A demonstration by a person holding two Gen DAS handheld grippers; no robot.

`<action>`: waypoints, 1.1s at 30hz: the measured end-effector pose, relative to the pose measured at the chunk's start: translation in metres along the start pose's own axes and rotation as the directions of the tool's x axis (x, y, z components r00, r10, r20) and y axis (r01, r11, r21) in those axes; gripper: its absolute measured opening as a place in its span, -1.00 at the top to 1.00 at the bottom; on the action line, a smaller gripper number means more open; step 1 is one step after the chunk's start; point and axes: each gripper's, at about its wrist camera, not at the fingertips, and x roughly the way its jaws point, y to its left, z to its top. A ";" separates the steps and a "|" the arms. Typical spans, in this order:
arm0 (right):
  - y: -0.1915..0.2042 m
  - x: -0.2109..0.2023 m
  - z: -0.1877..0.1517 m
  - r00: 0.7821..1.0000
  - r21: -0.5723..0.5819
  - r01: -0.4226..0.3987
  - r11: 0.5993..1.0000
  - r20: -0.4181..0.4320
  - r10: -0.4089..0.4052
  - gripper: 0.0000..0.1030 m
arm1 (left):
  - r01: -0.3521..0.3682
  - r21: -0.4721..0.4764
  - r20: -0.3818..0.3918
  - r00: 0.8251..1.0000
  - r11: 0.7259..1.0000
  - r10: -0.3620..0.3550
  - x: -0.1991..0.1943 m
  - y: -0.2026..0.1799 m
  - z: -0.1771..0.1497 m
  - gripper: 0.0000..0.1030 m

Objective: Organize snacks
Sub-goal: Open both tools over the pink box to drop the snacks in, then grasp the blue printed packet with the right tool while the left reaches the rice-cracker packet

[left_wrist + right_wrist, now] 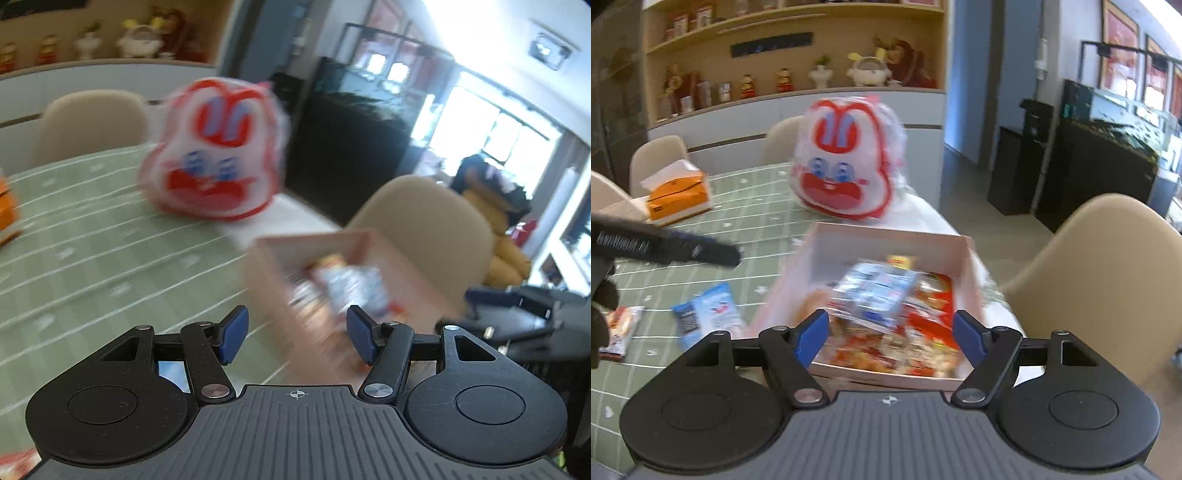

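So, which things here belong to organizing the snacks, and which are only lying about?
Belong to the job:
- pale pink cardboard box with snacks inside
- blue-white snack packet above the box
- blue-white packet on the tablecloth
- red-white packet

Just lying about:
- orange tissue box
- rabbit-face plastic bag
- beige chairs

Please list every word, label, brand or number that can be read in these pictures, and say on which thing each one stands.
No text reads clearly.
Blue snack packet on the table: print too blurred.
Blue-white packet over the pink box: motion-blurred.
Red packets in the box: unreadable.
Orange tissue box: dark label too small.
Rabbit-face bag: picture only, no words seen.
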 end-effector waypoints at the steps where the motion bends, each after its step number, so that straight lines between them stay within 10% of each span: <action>1: 0.010 0.001 0.001 1.000 -0.016 -0.015 1.000 0.000 0.015 -0.47 | -0.018 -0.014 -0.006 1.000 1.000 0.018 -0.012 0.009 -0.007 -0.24; 13: 0.158 0.066 0.009 0.952 -0.110 -0.285 0.952 -0.150 0.268 -0.49 | -0.211 -0.275 0.056 0.970 0.938 0.234 -0.106 0.132 -0.085 -0.23; 25: 0.192 0.151 0.018 0.949 -0.018 -0.212 0.977 -0.241 0.202 -0.49 | -0.197 -0.403 -0.064 0.980 0.894 0.187 -0.110 0.188 -0.098 -0.23; 33: 0.186 0.122 -0.007 0.914 0.021 -0.303 0.953 -0.275 0.297 -0.52 | -0.157 -0.393 -0.066 0.988 0.906 0.142 -0.104 0.180 -0.102 -0.23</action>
